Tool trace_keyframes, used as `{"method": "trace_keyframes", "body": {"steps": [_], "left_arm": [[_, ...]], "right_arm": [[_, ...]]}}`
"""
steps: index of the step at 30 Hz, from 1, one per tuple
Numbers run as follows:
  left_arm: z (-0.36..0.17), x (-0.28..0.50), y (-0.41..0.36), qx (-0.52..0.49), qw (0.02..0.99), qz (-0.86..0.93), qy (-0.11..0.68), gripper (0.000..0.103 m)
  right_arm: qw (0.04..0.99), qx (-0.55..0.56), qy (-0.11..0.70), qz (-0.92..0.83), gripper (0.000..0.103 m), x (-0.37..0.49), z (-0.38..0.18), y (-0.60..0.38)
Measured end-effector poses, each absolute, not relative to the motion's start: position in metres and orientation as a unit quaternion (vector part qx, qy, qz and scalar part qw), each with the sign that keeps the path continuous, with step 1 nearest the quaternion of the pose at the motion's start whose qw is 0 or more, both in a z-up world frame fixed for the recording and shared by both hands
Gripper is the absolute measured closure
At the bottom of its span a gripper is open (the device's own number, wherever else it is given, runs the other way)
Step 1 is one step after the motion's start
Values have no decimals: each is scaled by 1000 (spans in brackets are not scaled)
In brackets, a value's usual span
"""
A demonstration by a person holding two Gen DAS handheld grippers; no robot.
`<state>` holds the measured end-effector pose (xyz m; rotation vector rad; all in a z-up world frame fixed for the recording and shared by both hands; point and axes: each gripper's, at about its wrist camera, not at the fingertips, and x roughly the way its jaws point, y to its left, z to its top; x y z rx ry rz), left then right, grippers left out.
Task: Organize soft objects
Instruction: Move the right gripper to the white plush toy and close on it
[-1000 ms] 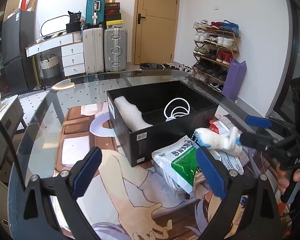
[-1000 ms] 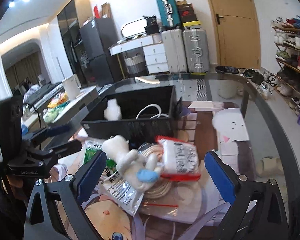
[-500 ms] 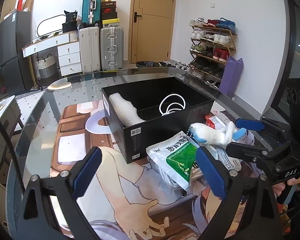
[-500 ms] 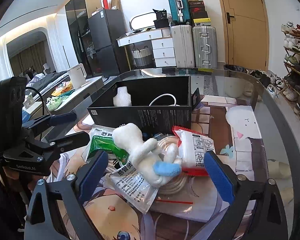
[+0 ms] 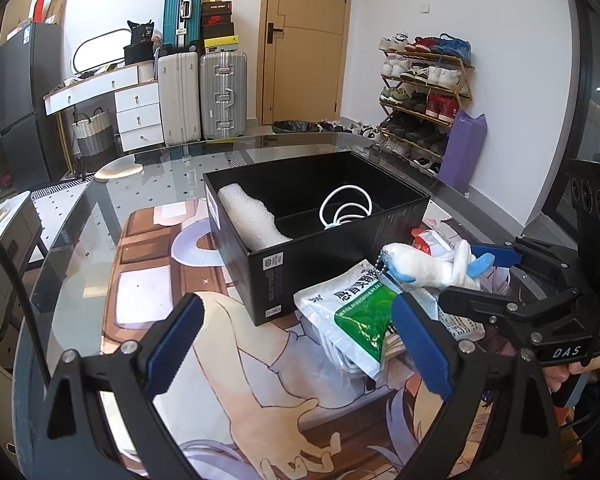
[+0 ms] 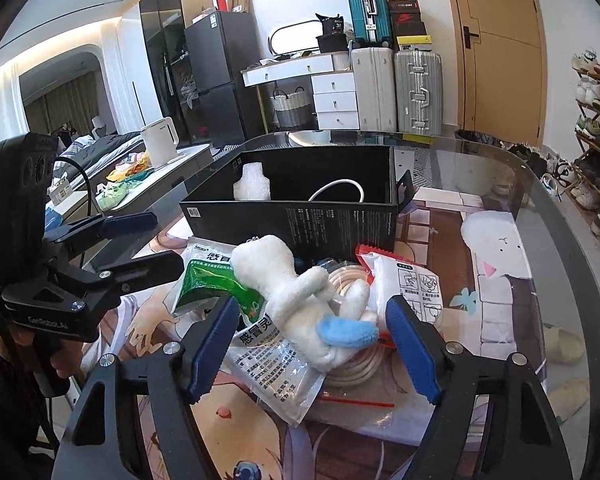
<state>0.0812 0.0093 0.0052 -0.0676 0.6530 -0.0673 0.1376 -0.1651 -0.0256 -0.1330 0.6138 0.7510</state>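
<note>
A white plush toy with blue tips (image 6: 300,300) lies on a pile of packets on the table; it also shows in the left wrist view (image 5: 428,266). My right gripper (image 6: 312,344) is open, its blue pads on either side of the toy's lower end. My left gripper (image 5: 296,344) is open and empty, low over the table in front of the black box (image 5: 300,252). The box (image 6: 300,216) holds a white foam roll (image 5: 248,220) and a coiled white cable (image 5: 346,208).
The pile holds a green and white packet (image 5: 356,312), a red and white packet (image 6: 412,284), a printed bag (image 6: 272,364) and a coil of beige tubing (image 6: 356,364). The glass table (image 5: 80,240) carries a cartoon mat. Suitcases and a shoe rack stand behind.
My right gripper has moved closer to the plush toy, which now sits between its open pads. My left gripper has shifted a little; the box appears slightly nearer.
</note>
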Motion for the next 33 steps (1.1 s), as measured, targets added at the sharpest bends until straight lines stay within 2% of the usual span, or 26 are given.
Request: {"method": "trace_keyframes", "body": {"steps": [5, 9, 12, 33], "left_arm": [[3, 82, 7, -31, 945, -34, 324, 8], [2, 82, 5, -29, 944, -37, 327, 8], [1, 82, 4, -27, 944, -37, 328, 8], [-4, 85, -4, -20, 939, -46, 341, 8]], "right_arm": [[885, -70, 292, 356, 32, 138, -29, -164], [887, -83, 287, 351, 44, 137, -29, -164], [886, -85, 287, 354, 50, 137, -28, -164], [886, -70, 272, 369, 53, 128, -18, -173]]}}
